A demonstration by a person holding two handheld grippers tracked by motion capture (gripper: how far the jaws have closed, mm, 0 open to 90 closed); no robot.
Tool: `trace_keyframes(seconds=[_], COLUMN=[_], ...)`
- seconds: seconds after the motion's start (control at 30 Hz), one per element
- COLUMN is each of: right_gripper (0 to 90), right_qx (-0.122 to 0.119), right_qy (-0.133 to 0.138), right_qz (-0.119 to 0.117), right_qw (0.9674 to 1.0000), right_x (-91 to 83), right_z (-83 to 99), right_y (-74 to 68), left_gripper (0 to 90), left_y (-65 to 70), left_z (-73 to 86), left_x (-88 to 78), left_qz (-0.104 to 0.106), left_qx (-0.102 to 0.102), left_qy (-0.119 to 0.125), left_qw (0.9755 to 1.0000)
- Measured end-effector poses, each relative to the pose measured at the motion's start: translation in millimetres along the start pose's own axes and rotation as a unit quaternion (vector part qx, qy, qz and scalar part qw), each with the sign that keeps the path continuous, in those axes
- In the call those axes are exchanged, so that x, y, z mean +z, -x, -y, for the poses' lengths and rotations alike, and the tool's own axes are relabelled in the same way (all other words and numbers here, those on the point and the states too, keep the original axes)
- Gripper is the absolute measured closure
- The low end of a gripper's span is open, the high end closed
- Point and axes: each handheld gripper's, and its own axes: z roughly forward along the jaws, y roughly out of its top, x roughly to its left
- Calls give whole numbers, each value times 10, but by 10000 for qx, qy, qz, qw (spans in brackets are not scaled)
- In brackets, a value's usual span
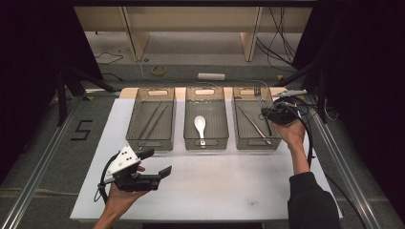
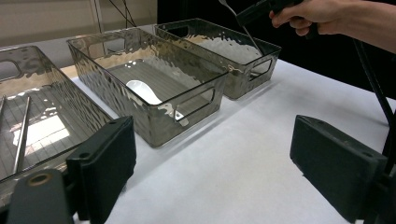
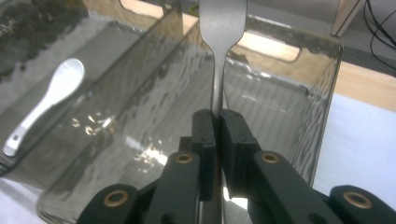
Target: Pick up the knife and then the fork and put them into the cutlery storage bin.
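Note:
My right gripper (image 3: 217, 122) is shut on the thin handle of a metal fork (image 3: 217, 42), whose wide end points up and away. It hangs over the right clear bin (image 1: 239, 138), at that bin's far right part; in the high view the right gripper (image 1: 265, 112) sits there in the person's hand. Inside that bin lies a long metal utensil (image 1: 254, 125). My left gripper (image 1: 160, 161) is held low over the front left of the white table, open with nothing between its jaws. In its own view the left gripper (image 2: 212, 158) faces the bins.
Three clear bins stand in a row at the back of the white table top (image 1: 215, 186). The middle bin (image 1: 206, 143) holds a white ceramic spoon (image 1: 200, 126); the left bin (image 1: 149, 143) holds thin metal sticks (image 1: 154, 119). Metal rails run along both sides of the table.

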Motion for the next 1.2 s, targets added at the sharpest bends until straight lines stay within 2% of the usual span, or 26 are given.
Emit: trace_keyframes(seconds=[0.13,0.27,0.63,1.2], right_gripper=[853,853,852,851], right_qx=[-12,-178,-391,-478], right_qy=[-60,-165,-452,-728], right_qz=[20,76,59,77], right_qw=[10000,9997,9982,9962], right_x=[24,60,167,270], right_z=[41,63,82,170], right_y=[10,-25,-109,-129], left_gripper=[140,141,141,141], left_y=[-1,1,-1,-2], left_z=[0,0,0,0], left_x=[0,1,-1,-4], left_qz=[0,2,1,5], left_qx=[7,8,14,34], left_qy=[-10,-3,-4,-17], left_qw=[10000,10000,10000,10000])
